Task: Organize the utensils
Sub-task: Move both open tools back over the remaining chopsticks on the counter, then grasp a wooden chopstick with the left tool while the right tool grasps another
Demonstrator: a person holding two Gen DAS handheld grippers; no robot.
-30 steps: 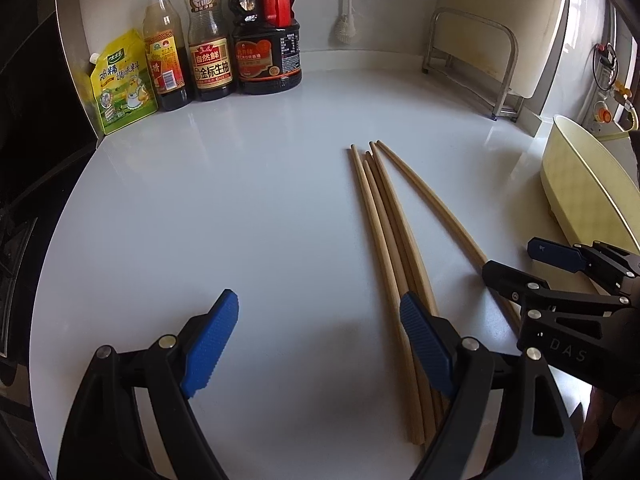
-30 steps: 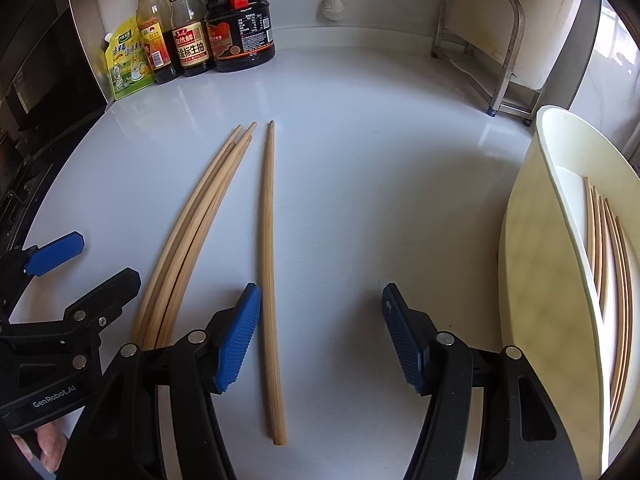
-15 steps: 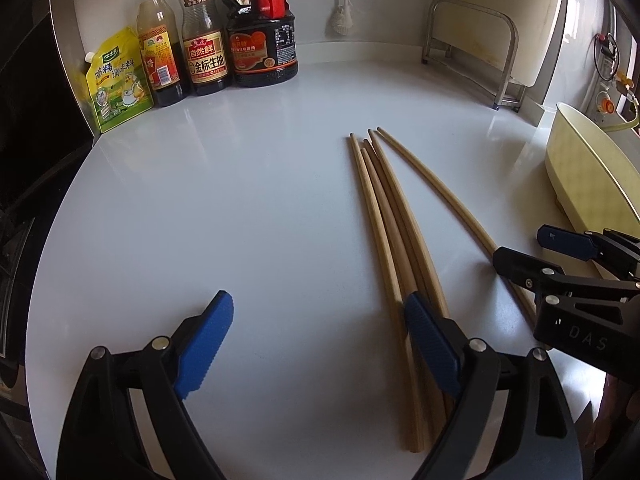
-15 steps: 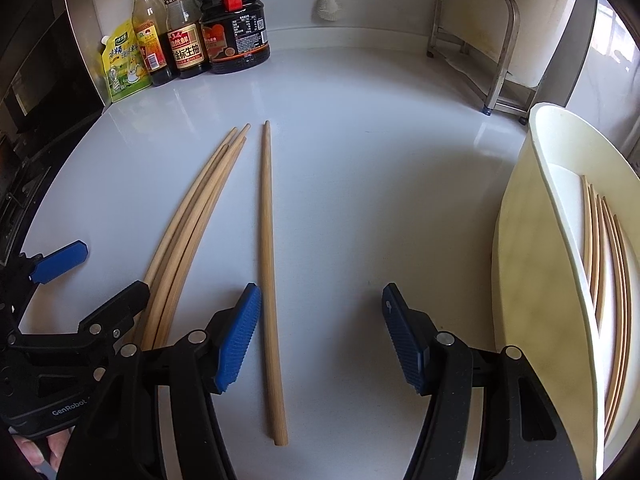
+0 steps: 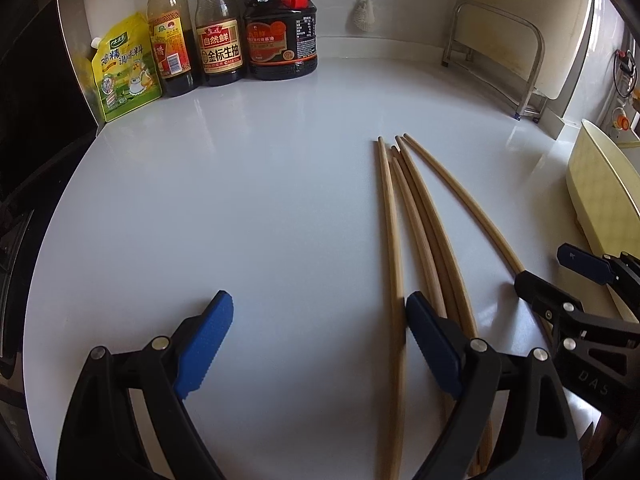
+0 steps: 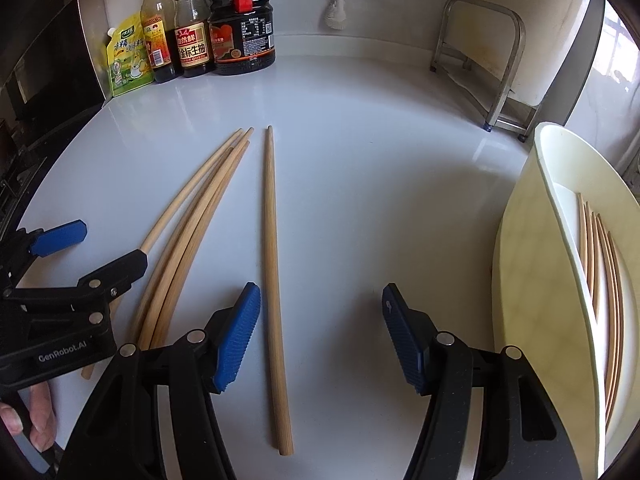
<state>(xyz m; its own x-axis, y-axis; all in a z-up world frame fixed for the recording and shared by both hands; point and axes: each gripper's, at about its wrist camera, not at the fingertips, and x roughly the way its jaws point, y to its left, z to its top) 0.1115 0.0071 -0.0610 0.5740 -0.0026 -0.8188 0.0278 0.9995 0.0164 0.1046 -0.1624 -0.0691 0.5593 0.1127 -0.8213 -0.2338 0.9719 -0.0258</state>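
Right wrist view is showing the right gripper (image 6: 320,332) standing half open and holding nothing above one chopstick (image 6: 273,280) lying on the white counter (image 6: 380,160), while the left gripper (image 6: 86,248), reading "GenRobot.AI", is gaping wide and empty.

Glossy white countertop (image 5: 240,208) out in front, sauce bottles (image 5: 218,32) plus a yellow pouch (image 5: 122,76) lined up far left against the white wall. Metal rack (image 6: 492,64) far right, daylight from a window (image 6: 616,52) past it.
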